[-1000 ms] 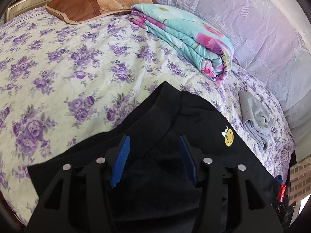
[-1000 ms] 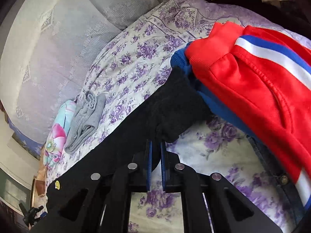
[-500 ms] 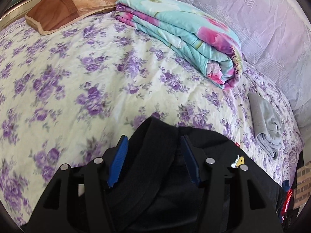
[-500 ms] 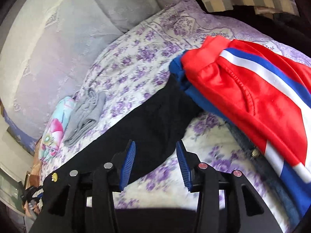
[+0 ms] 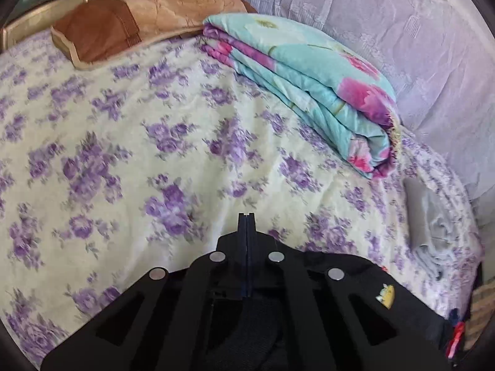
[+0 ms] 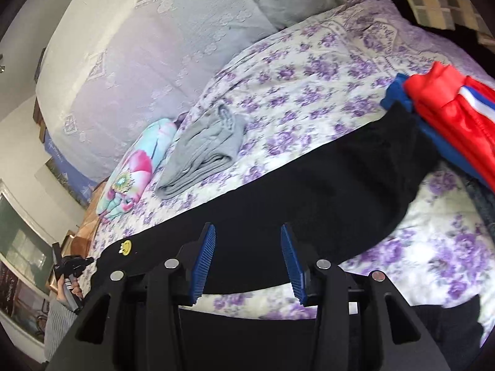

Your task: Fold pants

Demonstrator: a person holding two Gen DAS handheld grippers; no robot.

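Since half a second ago the left gripper (image 5: 246, 216) has gone from spread to pressed together, its blue pads meeting in a thin line with no gap showing; black cloth bunches right under its body, but whether any is pinched between the pads cannot be told. Over the same half second the right gripper (image 6: 247, 258) has stayed wide apart, holding nothing, and now hovers over the middle of the pants (image 6: 309, 191) instead of near the leg end. From the right wrist view the pants lie as one long black band on the bed (image 6: 309, 61), long axis running from lower left to upper right: the end with the yellow smiley patch (image 6: 126, 246) points lower left, and the far end reaches up right until it touches the red garment (image 6: 454, 114) with its white and blue stripe. In the left wrist view the same patch (image 5: 385, 295) sits just right of the closed gripper, on the pants (image 5: 411, 312) at the near edge of the bed (image 5: 123, 185). Beyond the band, a folded grey cloth (image 6: 207, 151) lies on the floral sheet, with a folded turquoise quilt (image 6: 136, 170) just beside it. Past the left gripper, the quilt (image 5: 309, 86) lies well apart, a brown pillow (image 5: 139, 21) touching its far end and the grey cloth (image 5: 427, 219) near the right edge.
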